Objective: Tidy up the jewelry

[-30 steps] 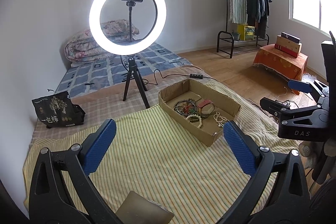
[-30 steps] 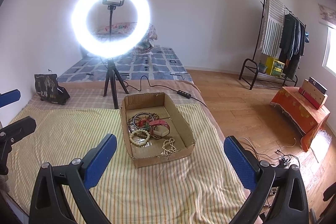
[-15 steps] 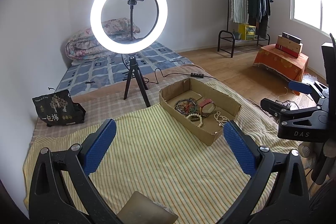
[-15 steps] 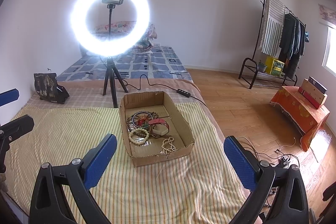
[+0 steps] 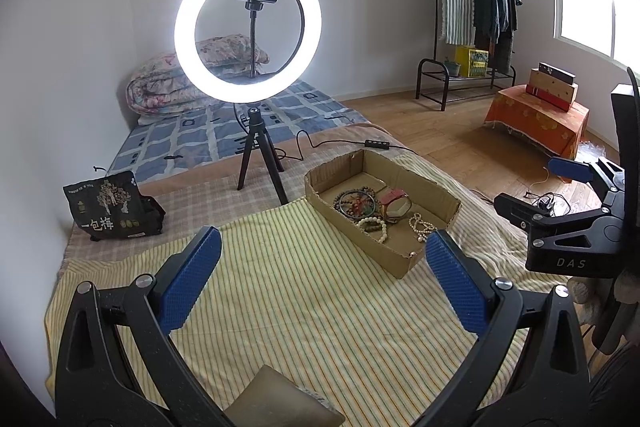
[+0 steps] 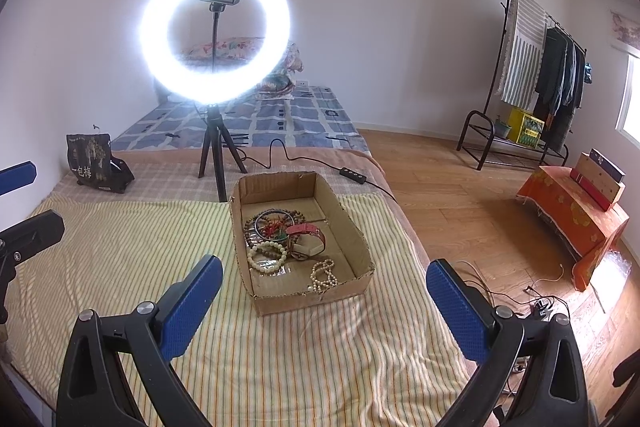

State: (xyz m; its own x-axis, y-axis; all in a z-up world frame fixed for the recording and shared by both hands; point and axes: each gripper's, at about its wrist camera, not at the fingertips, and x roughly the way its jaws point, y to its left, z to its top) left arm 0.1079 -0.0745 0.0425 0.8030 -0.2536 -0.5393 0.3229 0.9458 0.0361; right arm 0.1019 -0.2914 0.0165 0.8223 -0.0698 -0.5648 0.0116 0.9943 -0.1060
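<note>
Right wrist view: right gripper (image 6: 324,291) was spread wide, holding nothing, poised above the striped blanket (image 6: 120,251) on the bed. Left gripper (image 5: 320,263) likewise gaped open and empty over the same blanket. Just ahead of the right gripper sat a shallow cardboard box (image 6: 356,239), flaps cut low. Inside lay the jewelry in a loose tangle: dark beaded bracelets (image 6: 272,223) toward the far end, a red-strapped watch (image 6: 306,233) touching them, a cream bead bracelet (image 6: 266,257) at the left wall, a pearl strand (image 6: 323,277) nearest the front wall. Behind the box stood a lit ring light (image 6: 214,31) on a tripod.
</note>
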